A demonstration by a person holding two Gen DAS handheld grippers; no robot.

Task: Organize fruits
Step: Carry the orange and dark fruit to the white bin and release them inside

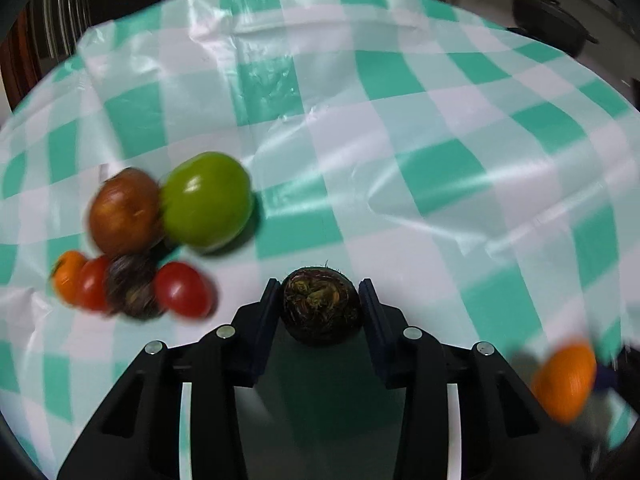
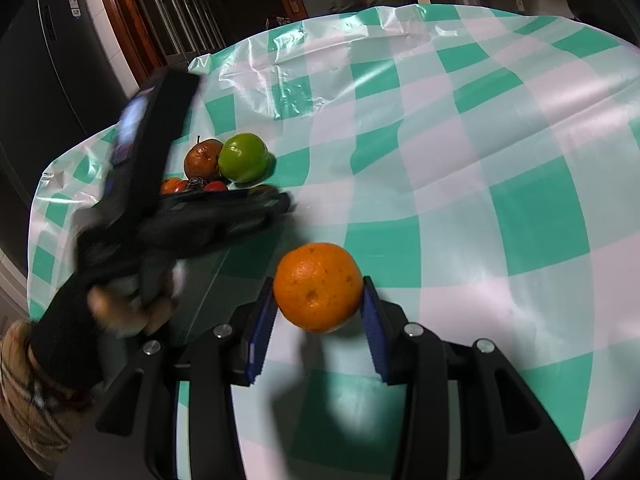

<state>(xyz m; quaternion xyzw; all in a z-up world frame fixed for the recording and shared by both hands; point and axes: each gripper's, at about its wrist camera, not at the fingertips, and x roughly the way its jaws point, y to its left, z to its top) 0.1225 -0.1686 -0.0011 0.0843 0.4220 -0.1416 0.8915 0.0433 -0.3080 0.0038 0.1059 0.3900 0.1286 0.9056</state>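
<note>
A: Left wrist view: the left claw (image 1: pixel 320 304) has its two pads pressed on either side of a dark round fruit (image 1: pixel 321 307), held just above the checked surface (image 1: pixel 400 128). Its rough, fibrous end faces the camera, so its axis runs back along the claw.

B: And the pile?

A: At ten o'clock from that claw: a green apple (image 1: pixel 207 200) touching a brown-red apple (image 1: pixel 125 211), and nearer the lens a row of a small orange fruit (image 1: pixel 67 278), a red tomato (image 1: pixel 93 288), a second dark fruit (image 1: pixel 132 288) and another red tomato (image 1: pixel 183 289). All blurred, packed close together.

B: Right wrist view?

A: The right claw (image 2: pixel 319 300) grips an orange (image 2: pixel 319 286) between its blue pads, lifted off the surface, with a dimple facing the lens. The orange is round, no clear long axis.

B: Anything else?

A: The left hand (image 2: pixel 120 304), in a black glove, is at nine o'clock, carrying its gripper toward the pile at eleven o'clock. Heavy motion blur there.
</note>
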